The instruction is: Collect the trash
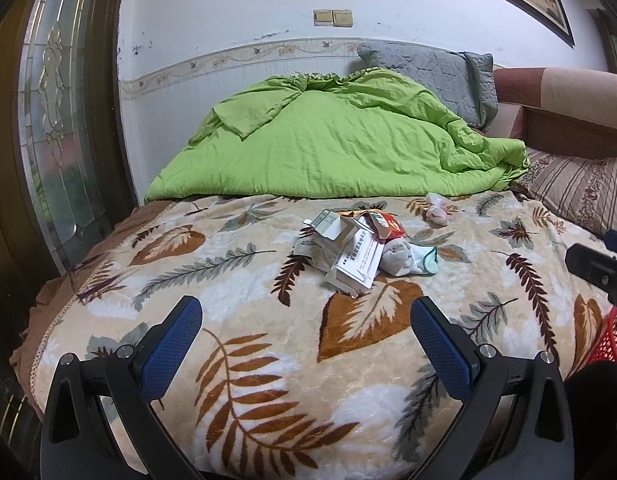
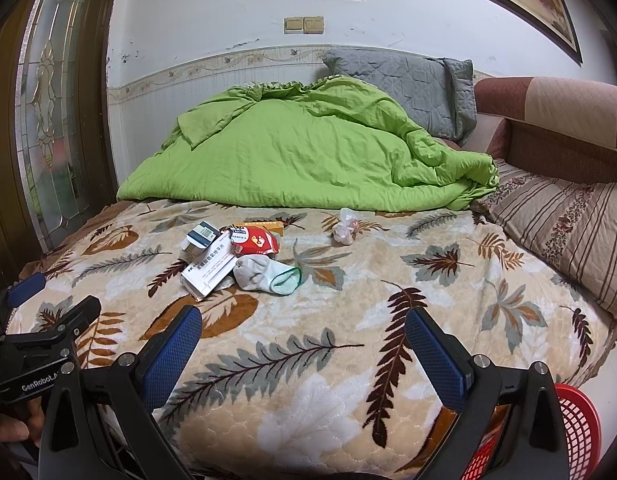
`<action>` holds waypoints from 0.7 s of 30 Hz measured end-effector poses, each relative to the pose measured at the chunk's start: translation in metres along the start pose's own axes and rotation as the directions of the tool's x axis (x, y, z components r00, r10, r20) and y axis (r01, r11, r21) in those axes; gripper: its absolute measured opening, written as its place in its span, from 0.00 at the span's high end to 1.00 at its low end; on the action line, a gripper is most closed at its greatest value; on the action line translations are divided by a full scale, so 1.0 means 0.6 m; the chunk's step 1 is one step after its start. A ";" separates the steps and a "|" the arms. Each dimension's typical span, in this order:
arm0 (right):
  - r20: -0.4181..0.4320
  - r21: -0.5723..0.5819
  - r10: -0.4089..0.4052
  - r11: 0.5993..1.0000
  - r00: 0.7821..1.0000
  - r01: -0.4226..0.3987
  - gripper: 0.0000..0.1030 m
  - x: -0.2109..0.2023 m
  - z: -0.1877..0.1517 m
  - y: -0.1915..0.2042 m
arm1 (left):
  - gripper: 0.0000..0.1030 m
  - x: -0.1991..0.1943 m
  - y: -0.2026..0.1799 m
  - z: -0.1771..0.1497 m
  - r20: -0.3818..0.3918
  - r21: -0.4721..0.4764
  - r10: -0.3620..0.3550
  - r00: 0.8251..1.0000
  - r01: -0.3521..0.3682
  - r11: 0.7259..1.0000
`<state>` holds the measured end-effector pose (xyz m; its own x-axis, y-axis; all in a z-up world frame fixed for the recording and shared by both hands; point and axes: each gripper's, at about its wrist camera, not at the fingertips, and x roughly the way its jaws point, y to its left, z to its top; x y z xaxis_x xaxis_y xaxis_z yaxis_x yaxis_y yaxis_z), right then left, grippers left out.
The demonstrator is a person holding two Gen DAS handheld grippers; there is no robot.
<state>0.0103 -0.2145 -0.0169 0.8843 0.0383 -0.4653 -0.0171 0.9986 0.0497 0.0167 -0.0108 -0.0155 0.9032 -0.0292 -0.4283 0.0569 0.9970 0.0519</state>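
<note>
A small heap of trash lies mid-bed on the leaf-patterned blanket [image 1: 268,360]: a white medicine box [image 1: 358,262] [image 2: 210,266], a torn carton with a barcode [image 1: 328,222] [image 2: 202,234], a red packet [image 1: 390,226] [image 2: 256,240] and an orange box [image 2: 268,226]. A grey and mint sock [image 1: 406,260] [image 2: 264,274] rests against them. A crumpled plastic wad [image 1: 436,210] [image 2: 344,228] lies apart, nearer the green quilt. My left gripper [image 1: 306,320] and my right gripper [image 2: 304,330] hover open over the bed's near part, both empty. The left gripper also shows in the right wrist view [image 2: 48,300].
A green quilt [image 1: 328,140] [image 2: 308,152] is piled at the far side, with a grey pillow [image 1: 432,76] behind it. A striped pillow [image 2: 568,232] lies right. A red mesh basket [image 2: 568,432] [image 1: 608,340] stands by the bed's near right corner. A glass-panelled door [image 1: 56,120] stands left.
</note>
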 end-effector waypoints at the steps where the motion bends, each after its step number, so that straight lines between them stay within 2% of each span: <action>1: -0.003 0.003 0.006 1.000 1.000 -0.005 0.01 0.000 0.000 -0.001 | 0.00 0.004 0.001 0.005 -0.008 -0.007 -0.009 1.000 0.009 1.000; 5: -0.024 0.019 0.027 0.999 0.999 -0.026 0.01 0.006 -0.003 -0.005 | 0.00 0.022 0.015 0.038 -0.044 -0.058 -0.059 0.997 0.057 0.997; 8: -0.060 0.030 0.058 0.998 0.997 -0.056 0.01 0.018 -0.001 -0.004 | 0.00 0.058 0.030 0.070 -0.114 -0.109 -0.099 0.989 0.087 0.990; 10: -0.085 0.050 0.087 0.995 0.993 -0.083 0.01 0.028 0.003 -0.007 | 0.00 0.097 0.045 0.093 -0.171 -0.202 -0.163 0.972 0.127 0.971; 13: -0.118 0.094 0.142 0.987 0.983 -0.132 0.01 0.047 0.011 -0.014 | 0.01 0.163 0.053 0.124 -0.232 -0.269 -0.213 0.949 0.148 0.952; 15: -0.137 0.128 0.173 0.979 0.975 -0.156 0.01 0.063 0.018 -0.020 | 0.11 0.200 0.053 0.142 -0.248 -0.298 -0.236 0.940 0.158 0.941; 19: -0.155 0.182 0.218 0.965 0.964 -0.189 0.01 0.090 0.035 -0.032 | 0.16 0.304 0.064 0.156 -0.354 -0.367 -0.272 0.894 0.135 0.920; 20: -0.154 0.192 0.227 0.961 0.962 -0.196 0.01 0.097 0.040 -0.034 | 0.17 0.334 0.066 0.155 -0.387 -0.390 -0.296 0.874 0.135 0.911; 21: -0.154 0.202 0.238 0.958 0.959 -0.205 0.01 0.104 0.044 -0.037 | 0.20 0.350 0.069 0.150 -0.406 -0.404 -0.301 0.863 0.126 0.906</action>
<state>0.0780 -0.2353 -0.0240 0.7722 0.2795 -0.5706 -0.1031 0.9413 0.3215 0.2472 0.0181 -0.0222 0.5895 -0.2961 -0.7515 -0.0069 0.9285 -0.3713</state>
